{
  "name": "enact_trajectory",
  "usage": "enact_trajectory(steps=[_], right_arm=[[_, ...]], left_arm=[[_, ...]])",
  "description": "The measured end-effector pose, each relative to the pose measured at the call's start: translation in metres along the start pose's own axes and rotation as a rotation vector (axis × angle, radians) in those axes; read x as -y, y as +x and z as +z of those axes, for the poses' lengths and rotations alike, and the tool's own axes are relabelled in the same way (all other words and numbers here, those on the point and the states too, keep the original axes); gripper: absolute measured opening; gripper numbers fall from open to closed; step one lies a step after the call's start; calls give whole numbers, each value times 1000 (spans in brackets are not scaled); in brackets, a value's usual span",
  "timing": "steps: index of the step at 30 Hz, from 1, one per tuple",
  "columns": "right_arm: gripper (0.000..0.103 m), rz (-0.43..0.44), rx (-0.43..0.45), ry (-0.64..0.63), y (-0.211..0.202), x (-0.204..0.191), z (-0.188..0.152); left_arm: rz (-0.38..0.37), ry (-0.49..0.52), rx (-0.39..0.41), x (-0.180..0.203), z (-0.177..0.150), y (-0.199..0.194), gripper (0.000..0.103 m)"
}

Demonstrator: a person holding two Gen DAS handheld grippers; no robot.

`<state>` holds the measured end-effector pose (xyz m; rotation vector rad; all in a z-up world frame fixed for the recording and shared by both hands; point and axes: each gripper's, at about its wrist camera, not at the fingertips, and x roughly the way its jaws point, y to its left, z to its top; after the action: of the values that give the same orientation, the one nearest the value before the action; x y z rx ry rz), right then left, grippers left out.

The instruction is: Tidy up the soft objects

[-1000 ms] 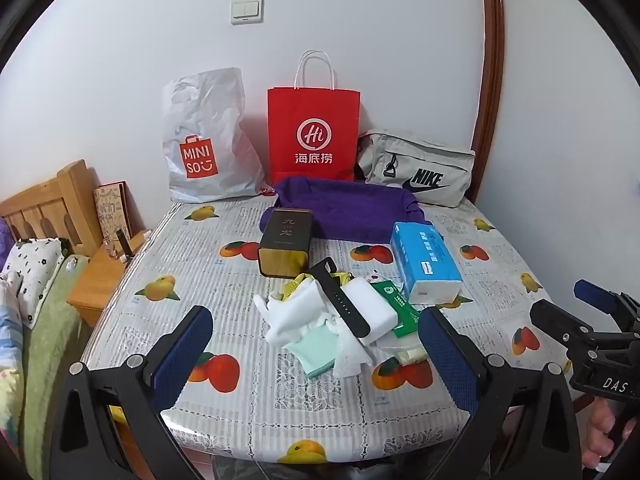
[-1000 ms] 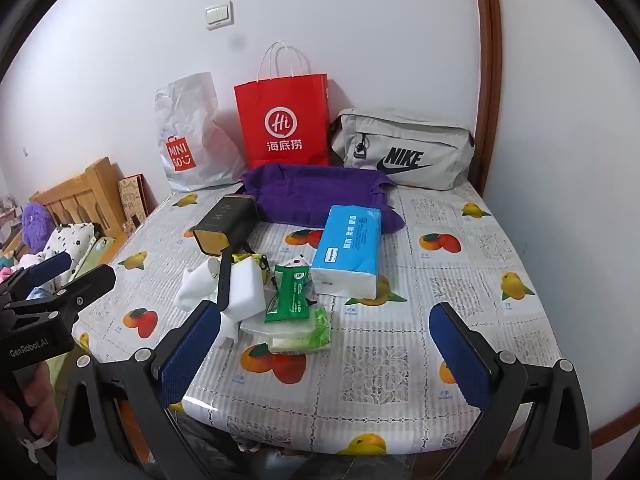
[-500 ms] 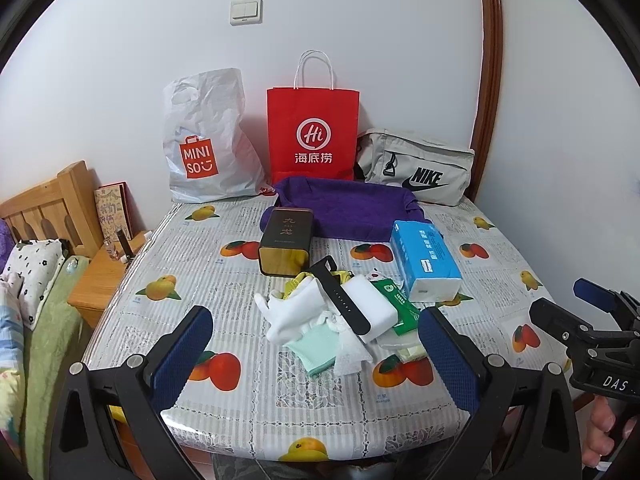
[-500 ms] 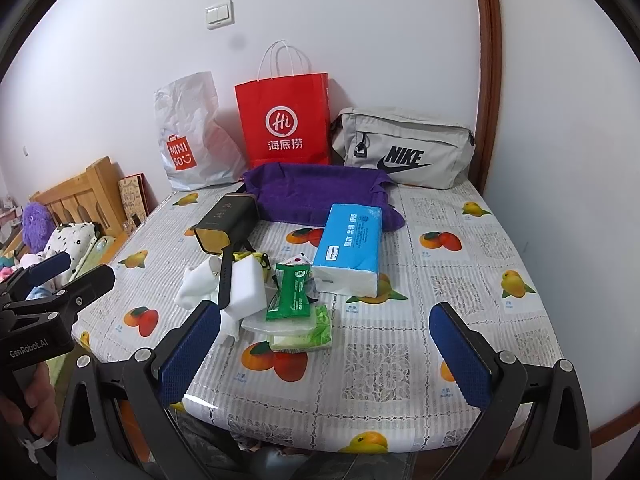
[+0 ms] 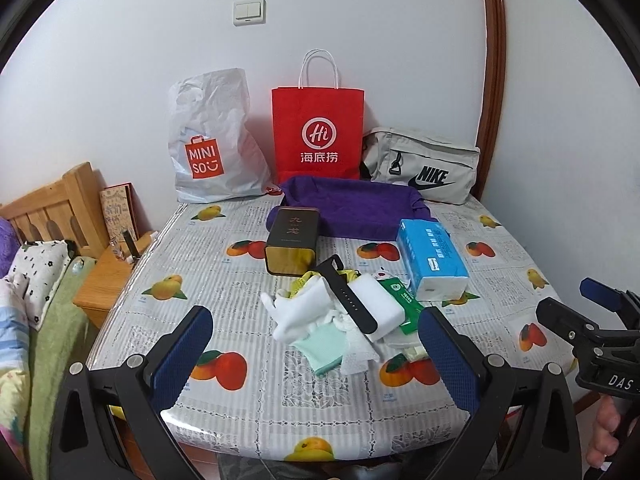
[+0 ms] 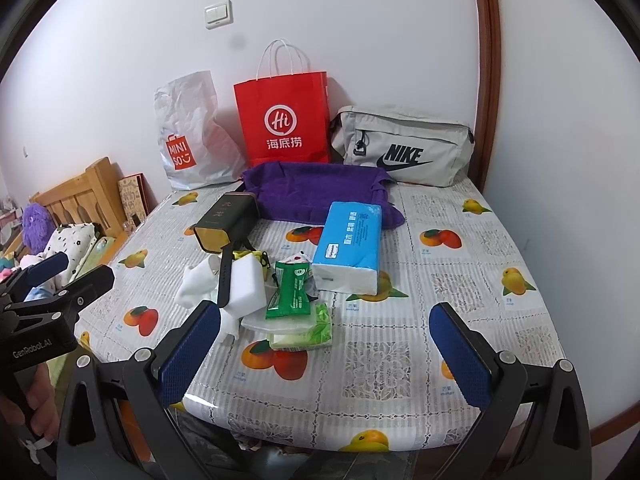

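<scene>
above table edge (image 5: 248, 412), both tongs (image 5: 316, 352) (image 6: 324, 354) gaping, empty

A loose pile sits at the table's centre: a crumpled white cloth (image 5: 298, 312), a mint-green cloth (image 5: 324, 346) at its near edge, a white foam block (image 6: 248, 282) with a black strap (image 5: 346, 300) laid diagonally across it, and a green wipes pack (image 6: 292, 290). A blue tissue pack (image 6: 350, 246) lies just beside the pile. A purple fabric tray (image 5: 356, 204) stands behind, open side up.
</scene>
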<state>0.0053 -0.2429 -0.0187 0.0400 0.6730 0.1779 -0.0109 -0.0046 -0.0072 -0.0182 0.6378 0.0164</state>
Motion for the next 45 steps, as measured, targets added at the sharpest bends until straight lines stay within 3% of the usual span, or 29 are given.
enact_trajectory(steps=[45], right_arm=[[103,-6,19,-34,2,-5,-4]], left_arm=[[-12,-22,-6,-10,1,6,103]])
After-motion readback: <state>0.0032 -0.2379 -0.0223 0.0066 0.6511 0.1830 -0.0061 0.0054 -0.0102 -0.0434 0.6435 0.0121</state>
